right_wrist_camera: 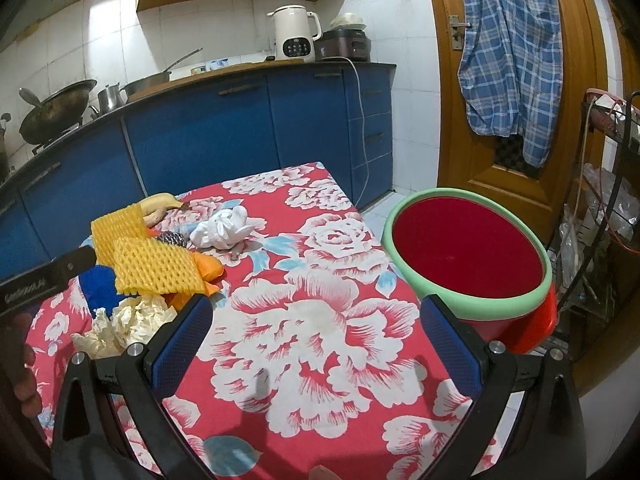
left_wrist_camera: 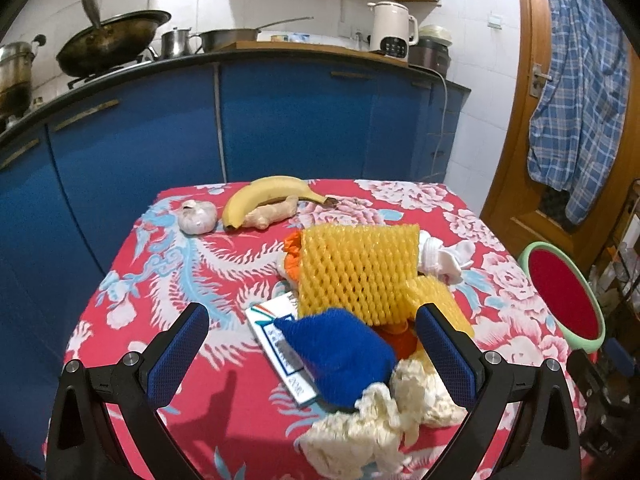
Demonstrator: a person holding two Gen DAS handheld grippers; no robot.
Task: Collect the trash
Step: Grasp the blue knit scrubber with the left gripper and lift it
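A trash pile lies on the red floral tablecloth (left_wrist_camera: 224, 412): yellow foam fruit nets (left_wrist_camera: 358, 266), a blue mesh wad (left_wrist_camera: 340, 356), cream crumpled paper (left_wrist_camera: 384, 420), a printed carton (left_wrist_camera: 276, 344), orange plastic (left_wrist_camera: 290, 256) and white crumpled tissue (left_wrist_camera: 444, 260). My left gripper (left_wrist_camera: 312, 354) is open, its fingers either side of the blue wad and carton. My right gripper (right_wrist_camera: 316, 344) is open over bare cloth, with the yellow nets (right_wrist_camera: 154, 266), cream paper (right_wrist_camera: 132, 318) and white tissue (right_wrist_camera: 226, 228) to its left. A red bin with a green rim (right_wrist_camera: 468, 248) stands beside the table's right edge.
A banana (left_wrist_camera: 264, 198), a ginger root (left_wrist_camera: 272, 214) and a garlic bulb (left_wrist_camera: 197, 216) lie at the table's far side. Blue cabinets (left_wrist_camera: 280, 120) with a counter of pans and a kettle (left_wrist_camera: 392, 30) run behind. A wooden door (right_wrist_camera: 500, 160) with a plaid shirt stands right, beside a wire rack (right_wrist_camera: 608, 208).
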